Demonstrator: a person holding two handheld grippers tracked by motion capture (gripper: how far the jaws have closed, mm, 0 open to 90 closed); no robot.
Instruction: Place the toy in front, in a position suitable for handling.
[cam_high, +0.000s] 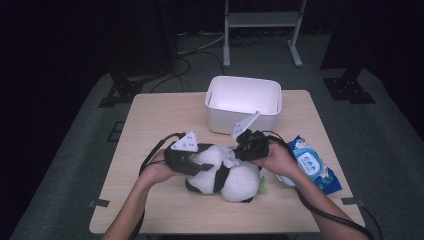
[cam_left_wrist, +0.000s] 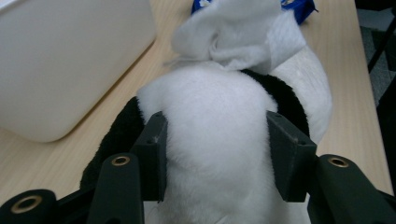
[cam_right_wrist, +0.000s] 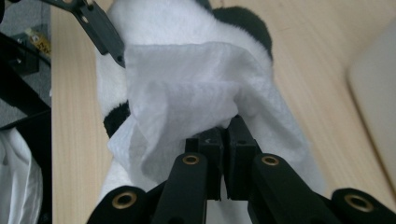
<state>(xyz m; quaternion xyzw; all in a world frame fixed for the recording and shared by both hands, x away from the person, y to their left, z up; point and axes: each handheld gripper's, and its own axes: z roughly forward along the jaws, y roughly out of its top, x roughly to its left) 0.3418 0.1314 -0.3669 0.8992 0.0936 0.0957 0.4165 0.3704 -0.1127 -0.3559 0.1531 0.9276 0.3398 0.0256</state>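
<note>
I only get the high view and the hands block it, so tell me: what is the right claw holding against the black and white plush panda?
Observer: The right claw is shut on a crumpled white wet wipe, which lies against the black and white plush panda.
Operator: And the left claw?
Observer: The left claw grips the panda's white body, with one jaw pressing on each side.
</note>
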